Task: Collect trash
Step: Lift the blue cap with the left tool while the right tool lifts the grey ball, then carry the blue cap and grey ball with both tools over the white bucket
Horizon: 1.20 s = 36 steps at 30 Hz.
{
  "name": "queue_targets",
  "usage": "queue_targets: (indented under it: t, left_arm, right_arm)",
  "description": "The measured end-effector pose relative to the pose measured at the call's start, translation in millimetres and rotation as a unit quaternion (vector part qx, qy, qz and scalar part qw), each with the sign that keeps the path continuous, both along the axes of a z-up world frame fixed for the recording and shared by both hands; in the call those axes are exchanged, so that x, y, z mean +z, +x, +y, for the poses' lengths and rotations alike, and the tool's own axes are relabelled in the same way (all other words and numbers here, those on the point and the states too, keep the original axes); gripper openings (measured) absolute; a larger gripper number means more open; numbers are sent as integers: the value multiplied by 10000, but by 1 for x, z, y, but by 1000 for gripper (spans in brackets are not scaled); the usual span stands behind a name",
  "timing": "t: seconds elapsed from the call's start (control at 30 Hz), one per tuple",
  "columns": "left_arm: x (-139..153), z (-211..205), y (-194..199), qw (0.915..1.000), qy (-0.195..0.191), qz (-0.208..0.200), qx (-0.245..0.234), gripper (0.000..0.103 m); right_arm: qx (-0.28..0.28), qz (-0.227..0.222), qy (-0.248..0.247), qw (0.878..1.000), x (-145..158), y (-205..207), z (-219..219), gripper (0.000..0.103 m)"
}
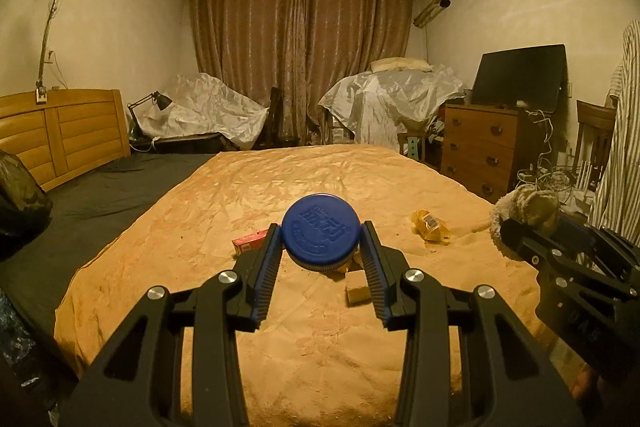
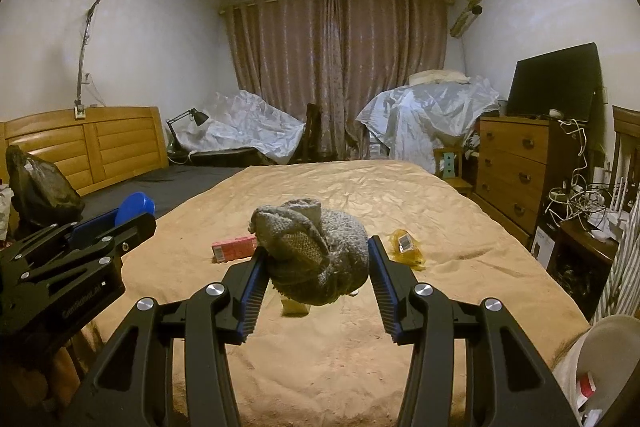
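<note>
My left gripper is shut on a round blue lid, held above the tan bedspread; the same gripper and blue lid show at the left of the right wrist view. My right gripper is shut on a balled-up grey knitted cloth, which also appears at the right edge of the left wrist view. On the bedspread lie a small red carton, a crumpled yellow wrapper and a small tan box.
A black bag sits at the left by the wooden headboard. A wooden dresser with a dark screen stands right of the bed, with tangled cables beside it. Plastic-covered furniture lines the curtained far wall.
</note>
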<state>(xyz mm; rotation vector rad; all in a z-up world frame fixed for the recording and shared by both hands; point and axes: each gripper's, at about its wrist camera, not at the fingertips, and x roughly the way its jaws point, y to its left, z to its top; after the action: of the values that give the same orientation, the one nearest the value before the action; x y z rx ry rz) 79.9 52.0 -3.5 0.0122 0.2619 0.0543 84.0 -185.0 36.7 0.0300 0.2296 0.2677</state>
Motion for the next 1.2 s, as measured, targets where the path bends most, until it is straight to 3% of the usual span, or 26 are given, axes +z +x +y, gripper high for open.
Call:
queue_targets:
  t: [0.37,0.6,0.9,1.2]
  left_arm:
    - [3,-7,-1,9999,69,-93,-63,39]
    - [9,-30,4,9992,127,-158,-347,39]
    - [23,-89,13,9943,106,-276,-1024,39]
    - [23,-170,22,9819,104,-129,-1885,39]
  right_arm:
    - [18,-26,-28,10000,6,1,-5,50]
    - [-163,-22,-47,9999,13,-4,-24,50]
    - [-789,-70,-196,9967,36,-27,-93,50]
    - [-1624,84,-171,9865,41,-58,-196,50]
